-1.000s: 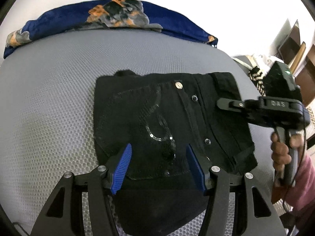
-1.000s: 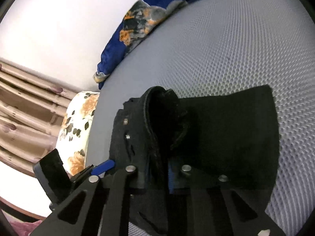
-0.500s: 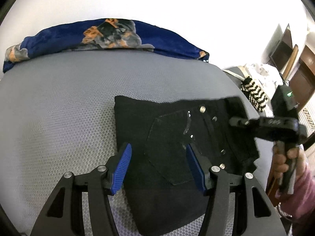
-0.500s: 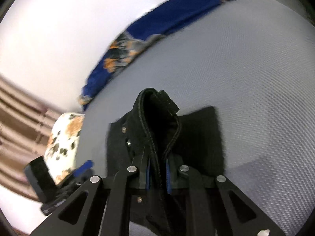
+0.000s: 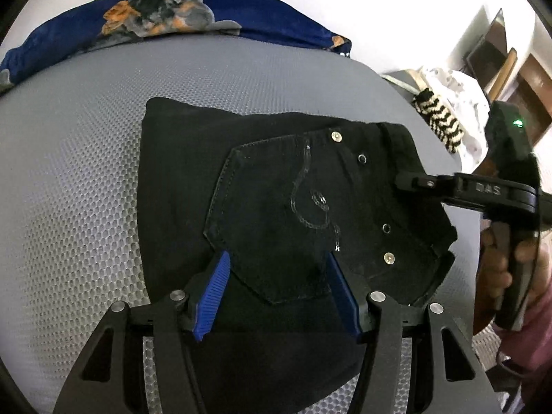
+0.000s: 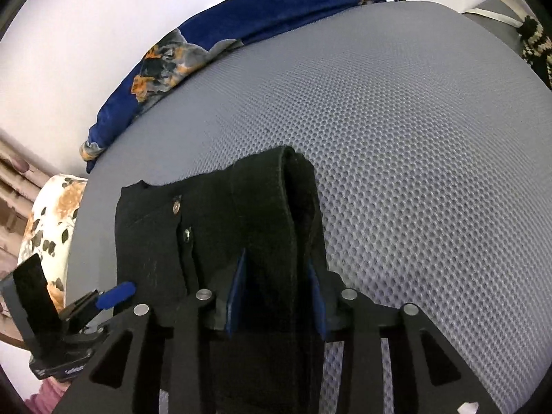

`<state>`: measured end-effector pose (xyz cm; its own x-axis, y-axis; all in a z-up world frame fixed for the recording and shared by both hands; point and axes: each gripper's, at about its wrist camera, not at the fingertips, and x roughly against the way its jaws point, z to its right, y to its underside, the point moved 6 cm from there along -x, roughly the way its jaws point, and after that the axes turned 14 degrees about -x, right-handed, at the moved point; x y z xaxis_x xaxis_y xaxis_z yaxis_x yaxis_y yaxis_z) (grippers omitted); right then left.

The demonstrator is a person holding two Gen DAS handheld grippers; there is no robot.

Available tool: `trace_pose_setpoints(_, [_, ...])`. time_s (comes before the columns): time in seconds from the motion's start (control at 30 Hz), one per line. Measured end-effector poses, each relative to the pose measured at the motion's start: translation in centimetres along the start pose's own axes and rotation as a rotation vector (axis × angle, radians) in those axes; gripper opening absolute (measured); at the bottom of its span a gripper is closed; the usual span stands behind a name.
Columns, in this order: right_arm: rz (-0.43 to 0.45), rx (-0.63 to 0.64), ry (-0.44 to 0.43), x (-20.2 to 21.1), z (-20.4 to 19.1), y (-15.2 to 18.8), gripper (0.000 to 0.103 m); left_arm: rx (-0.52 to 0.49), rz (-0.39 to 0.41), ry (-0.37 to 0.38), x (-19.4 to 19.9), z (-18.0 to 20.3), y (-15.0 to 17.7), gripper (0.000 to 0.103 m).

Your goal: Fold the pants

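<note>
— Left wrist view: what's the surface like?
— A bed covered in grey honeycomb mesh [image 5: 86, 179], filling most of the frame. The black pants [image 5: 276, 207] lie folded at its centre, back pocket and rivets facing up. A blue floral blanket [image 5: 172, 24] runs along the bed's upper edge against a white wall [image 5: 379, 7].
— And the claws?
— The left claw [image 5: 279, 286] sits at the bottom centre, blue pads spread wide apart over the pants' lower edge — nothing pinched. The right claw [image 5: 410, 183] reaches in from the right of the frame onto the waistband; a hand grips its handle.
— Is that one clamped?
— In the right wrist view the right claw [image 6: 276, 289] has its pads parted, with a raised ridge of the pants [image 6: 220, 227] between them; whether they touch the cloth I cannot tell.
— The room?
— A floral pillow [image 6: 48, 220] and curtain at the left edge of that view, and a black-and-white striped cloth [image 5: 438, 117] with brown wooden furniture at upper right in the left wrist view.
</note>
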<state>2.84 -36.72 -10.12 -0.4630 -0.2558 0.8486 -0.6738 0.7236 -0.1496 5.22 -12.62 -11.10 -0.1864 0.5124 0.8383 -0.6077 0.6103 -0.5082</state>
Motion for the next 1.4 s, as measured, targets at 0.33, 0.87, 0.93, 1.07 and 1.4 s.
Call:
trace_pose_setpoints(0.33, [-0.022,0.016,0.027,1.7,-0.2,3.7,0.033,-0.052,-0.068,-0.084,0.7,1.1,1.6,0.059])
trace_pose_setpoints(0.87, [-0.003,0.028,0.079,3.4,-0.8,4.9,0.021,-0.062,-0.091,-0.164,1.6,1.3,3.2,0.059])
trace_pose_setpoints(0.93, [-0.008,0.017,0.081,3.3,-0.5,5.2,0.021,-0.065,-0.097,-0.168,1.4,1.3,3.3,0.059])
trace_pose_setpoints(1.07, [-0.017,0.005,0.090,2.8,-0.1,5.1,0.023,-0.063,-0.103,-0.169,1.2,1.4,3.2,0.060])
trace_pose_setpoints(1.4, [-0.031,-0.045,0.066,2.5,0.6,4.8,0.032,-0.048,-0.088,-0.173,1.3,1.5,3.3,0.060])
